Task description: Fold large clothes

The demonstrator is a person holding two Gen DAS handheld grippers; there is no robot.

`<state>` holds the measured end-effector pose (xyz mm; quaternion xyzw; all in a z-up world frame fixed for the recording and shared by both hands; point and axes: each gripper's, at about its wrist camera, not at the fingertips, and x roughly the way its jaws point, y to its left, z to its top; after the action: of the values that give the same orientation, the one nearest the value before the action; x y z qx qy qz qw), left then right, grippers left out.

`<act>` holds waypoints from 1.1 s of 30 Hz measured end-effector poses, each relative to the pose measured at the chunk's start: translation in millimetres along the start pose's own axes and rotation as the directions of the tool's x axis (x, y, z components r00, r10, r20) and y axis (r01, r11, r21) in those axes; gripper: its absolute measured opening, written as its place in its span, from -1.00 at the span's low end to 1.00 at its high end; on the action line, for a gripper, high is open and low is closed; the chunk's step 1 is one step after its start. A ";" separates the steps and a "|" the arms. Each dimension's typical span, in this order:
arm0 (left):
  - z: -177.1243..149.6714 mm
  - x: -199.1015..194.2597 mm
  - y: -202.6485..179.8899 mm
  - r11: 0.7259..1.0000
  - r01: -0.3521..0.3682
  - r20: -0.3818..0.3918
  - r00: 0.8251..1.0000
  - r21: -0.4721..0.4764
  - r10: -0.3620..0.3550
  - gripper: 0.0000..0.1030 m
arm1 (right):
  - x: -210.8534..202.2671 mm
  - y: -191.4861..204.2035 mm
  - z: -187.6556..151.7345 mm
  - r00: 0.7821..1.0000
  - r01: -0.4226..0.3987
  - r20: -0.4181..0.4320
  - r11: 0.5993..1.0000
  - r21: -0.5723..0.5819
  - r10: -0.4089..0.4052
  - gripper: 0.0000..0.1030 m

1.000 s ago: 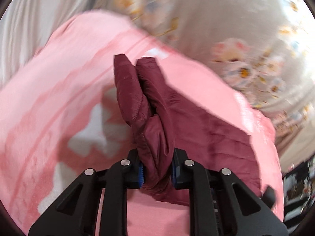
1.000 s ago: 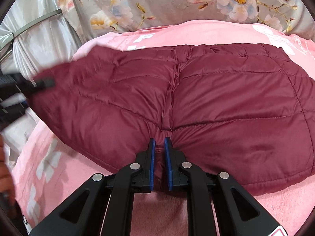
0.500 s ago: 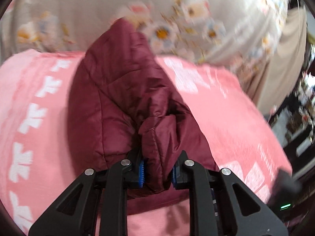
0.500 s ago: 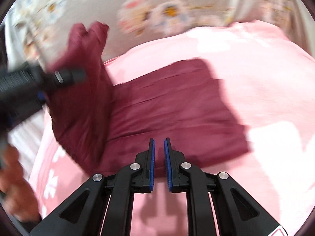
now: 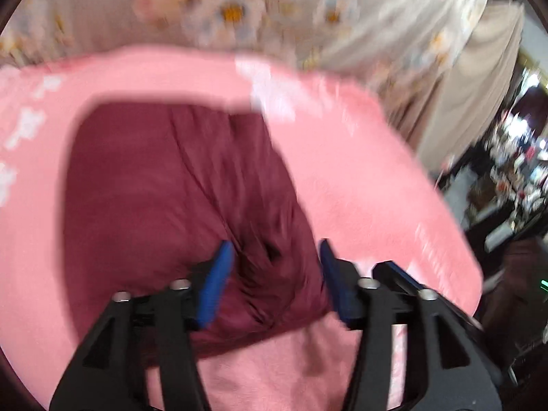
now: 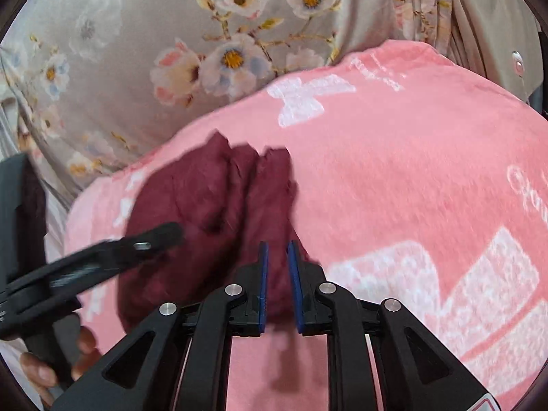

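Observation:
A dark red quilted jacket (image 5: 164, 205) lies folded on the pink blanket (image 5: 359, 185). My left gripper (image 5: 275, 253) is open, its blue pads spread on either side of the jacket's near edge, holding nothing. In the right wrist view the jacket (image 6: 212, 205) lies bunched at the left. My right gripper (image 6: 276, 257) is nearly shut, with a narrow gap between its pads over the jacket's near edge; whether it grips fabric is unclear. The left gripper's black finger (image 6: 150, 243) reaches over the jacket from the left. The left wrist view is blurred.
A floral grey sheet (image 6: 154, 51) covers the surface behind the pink blanket (image 6: 411, 171). A beige curtain (image 5: 479, 85) and cluttered shelves (image 5: 513, 171) stand at the right. My hand (image 6: 44, 370) holds the left gripper's handle at the lower left.
My left gripper brought the lifted jacket end down onto the rest of the jacket and opened, letting it go. The jacket now lies folded smaller. My right gripper has pulled back.

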<state>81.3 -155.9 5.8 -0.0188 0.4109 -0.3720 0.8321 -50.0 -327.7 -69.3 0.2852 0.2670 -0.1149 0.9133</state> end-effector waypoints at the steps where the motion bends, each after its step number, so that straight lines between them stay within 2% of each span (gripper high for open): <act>1: 9.3 -14.8 5.6 1.000 -0.012 0.054 0.998 -0.007 0.012 0.36 | 1.3 4.6 11.4 1.000 -0.028 0.011 1.000 0.004 0.028 -0.21; 3: 29.9 -44.0 23.4 0.997 -0.064 0.150 0.986 -0.037 0.069 0.39 | 14.7 20.4 39.5 0.995 -0.102 0.013 0.995 0.020 0.102 0.23; 4: 38.7 -50.7 32.6 0.994 -0.098 0.174 0.979 -0.055 0.106 0.39 | 24.6 26.8 51.1 0.992 -0.129 0.000 0.991 0.031 0.129 0.29; 6: 55.9 -56.4 54.3 0.979 -0.177 0.198 0.961 -0.103 0.194 0.39 | 51.6 37.5 71.7 0.986 -0.160 -0.043 0.985 0.058 0.163 0.31; 8: 67.3 -53.2 79.2 0.962 -0.229 0.172 0.952 -0.151 0.254 0.39 | 83.2 44.7 86.4 0.983 -0.145 -0.100 0.984 0.104 0.156 0.32; 10: 72.2 -47.2 99.2 0.952 -0.245 0.147 0.951 -0.185 0.274 0.39 | 116.4 47.6 95.0 0.975 -0.115 -0.169 0.981 0.158 0.141 0.32; 14: 79.7 -30.9 120.9 0.933 -0.296 0.114 0.940 -0.206 0.323 0.39 | 167.2 51.0 97.9 0.947 -0.056 -0.302 0.982 0.178 0.109 0.32; 15: 80.9 -22.7 124.2 0.932 -0.302 0.101 0.940 -0.202 0.326 0.39 | 177.5 51.2 96.6 0.938 -0.044 -0.332 0.983 0.179 0.102 0.24; 16: 81.6 -13.8 126.0 0.931 -0.306 0.086 0.941 -0.199 0.328 0.39 | 185.9 51.0 95.1 0.930 -0.033 -0.356 0.983 0.182 0.097 -0.16; 18: 82.7 0.0 126.3 0.932 -0.307 0.061 0.944 -0.191 0.323 0.38 | 189.6 50.2 95.4 0.923 -0.060 -0.363 0.979 0.196 0.129 -0.81; 19: 84.2 4.8 127.5 0.934 -0.305 0.052 0.946 -0.186 0.319 0.38 | 179.4 50.1 99.8 0.932 -0.086 -0.331 0.978 0.192 0.147 -0.90; 21: 86.6 14.9 122.7 0.939 -0.302 0.049 0.948 -0.167 0.314 0.38 | 151.4 50.1 109.2 0.959 -0.106 -0.246 0.985 0.138 0.138 -0.92; 24: 91.2 33.3 110.1 0.946 -0.292 0.049 0.952 -0.143 0.301 0.38 | 116.6 47.5 113.7 0.990 -0.027 -0.138 0.999 0.026 0.031 -0.93; 26: 93.6 51.7 101.2 0.950 -0.284 0.035 0.956 -0.129 0.291 0.38 | 110.0 38.2 110.1 0.992 0.033 -0.118 0.999 0.003 -0.032 -0.93; 29: 92.0 91.0 85.5 0.950 -0.296 -0.014 0.955 -0.099 0.296 0.38 | 121.6 18.9 98.0 0.986 0.075 -0.149 0.997 0.019 -0.071 -0.93; 33: 79.4 131.2 76.5 0.942 -0.327 -0.067 0.944 -0.079 0.323 0.38 | 140.8 -3.0 75.6 0.978 0.122 -0.173 0.992 0.027 -0.115 -0.93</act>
<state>233.4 -205.7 -55.3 0.0219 0.4464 -0.2112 0.8693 97.8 -382.3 -96.1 0.2948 0.3588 -0.1492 0.8730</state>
